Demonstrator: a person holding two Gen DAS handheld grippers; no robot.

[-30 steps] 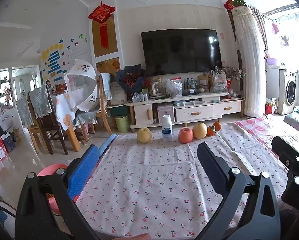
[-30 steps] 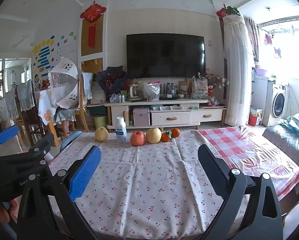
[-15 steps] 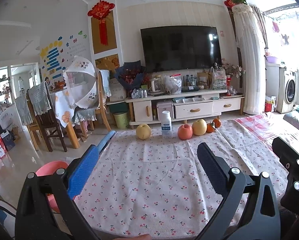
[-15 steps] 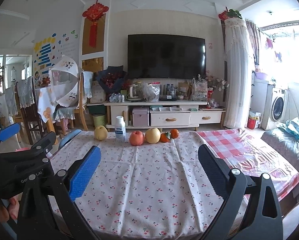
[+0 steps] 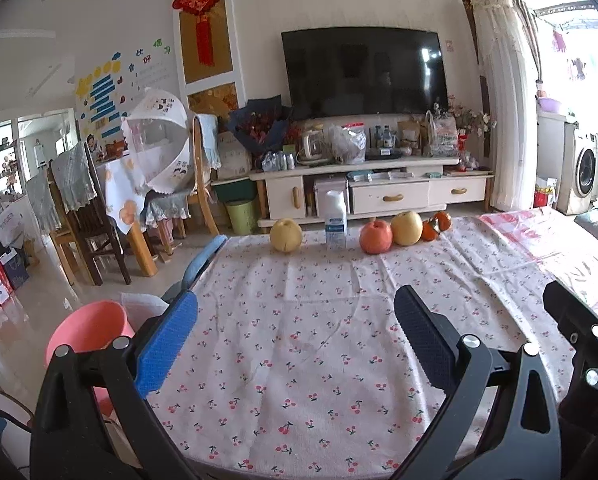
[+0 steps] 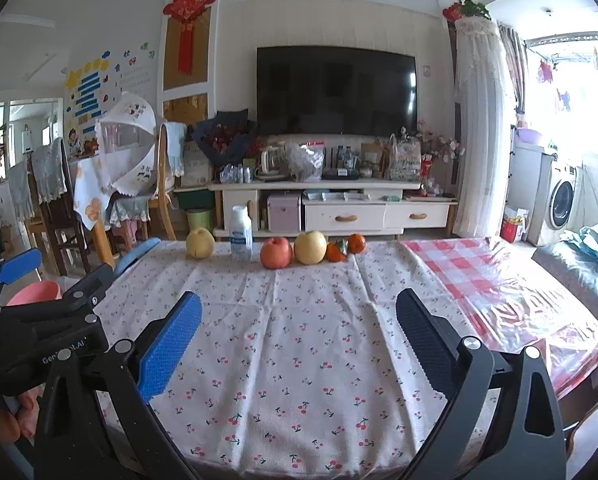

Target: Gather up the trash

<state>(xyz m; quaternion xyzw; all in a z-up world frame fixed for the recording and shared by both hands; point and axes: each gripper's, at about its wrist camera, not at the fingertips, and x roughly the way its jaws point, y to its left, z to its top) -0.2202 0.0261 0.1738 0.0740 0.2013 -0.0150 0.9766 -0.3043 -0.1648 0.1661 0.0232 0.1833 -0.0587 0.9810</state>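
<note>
Cherry-printed white cloth covers the table, and along its far edge stand a yellow pear, a white plastic bottle, a red apple, a second yellow pear and what looks like crumpled orange-green trash beside a tangerine. Both the left gripper and the right gripper hang wide apart over the near cloth, holding nothing. Off the table's left edge sits a pink plastic bucket.

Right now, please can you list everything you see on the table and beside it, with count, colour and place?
pears: 2, yellow, far edge, one at each side of the bottle and apple
bottle: 1, white, far edge, upright
apple: 1, red, far edge
oranges: 2, orange, right end of the row
cloth: 1, white with cherries, covers table
bucket: 1, pink, floor left of table
left claw: 1, open, empty
right claw: 1, open, empty
</note>
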